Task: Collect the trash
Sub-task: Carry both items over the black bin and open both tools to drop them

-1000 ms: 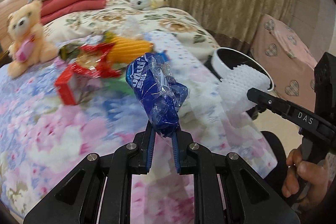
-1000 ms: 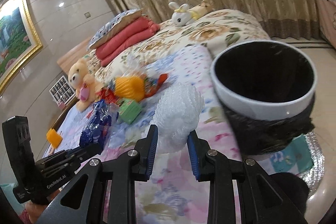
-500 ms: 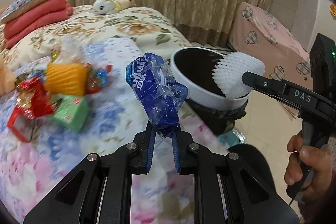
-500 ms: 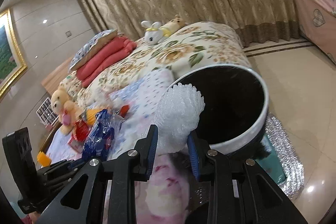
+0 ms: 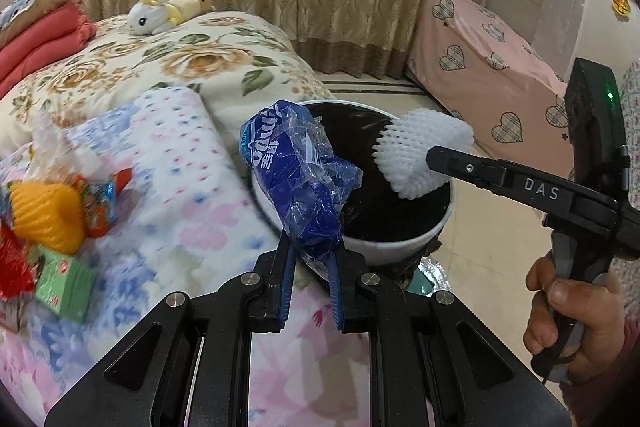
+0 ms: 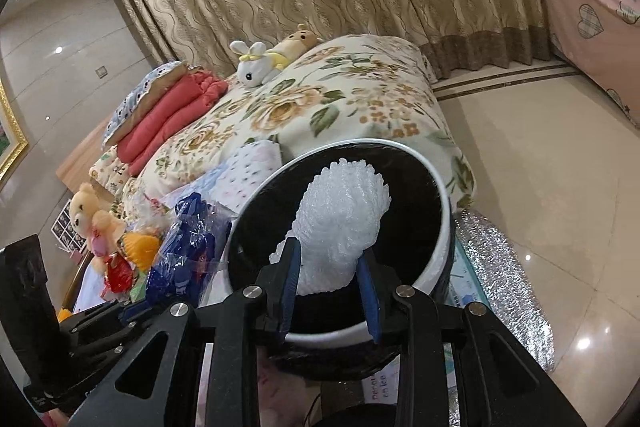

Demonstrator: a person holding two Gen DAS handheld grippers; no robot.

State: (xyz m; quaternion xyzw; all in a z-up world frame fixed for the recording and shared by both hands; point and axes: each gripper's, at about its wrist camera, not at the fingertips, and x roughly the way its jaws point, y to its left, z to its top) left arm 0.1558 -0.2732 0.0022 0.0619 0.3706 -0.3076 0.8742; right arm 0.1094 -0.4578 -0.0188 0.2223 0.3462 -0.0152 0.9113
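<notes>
My left gripper (image 5: 311, 255) is shut on a crumpled blue plastic wrapper (image 5: 296, 179), which sticks up over the near left rim of the trash bin (image 5: 400, 247). The bin is white-rimmed with a black liner and stands beside the bed. My right gripper (image 6: 330, 269) is shut on a white foam net (image 6: 344, 223) and holds it above the bin's (image 6: 440, 195) black mouth. In the left wrist view the foam net (image 5: 420, 151) hangs over the bin's far right side, with a hand on the handle. In the right wrist view the blue wrapper (image 6: 184, 247) is left of the bin.
On the flowered bedspread lie a yellow foam net (image 5: 48, 215), a red wrapper (image 5: 12, 263), a green box (image 5: 64, 283) and a small snack packet (image 5: 100, 203). A rabbit plush (image 5: 150, 11), folded red blankets (image 5: 40, 39) and a teddy bear (image 6: 92, 215) are farther back. A silver mat (image 6: 504, 291) lies by the bin.
Both grippers swung right, from over the bed to the bin, each keeping its load. The foam net now hangs over the bin's mouth and the blue wrapper is at its rim.
</notes>
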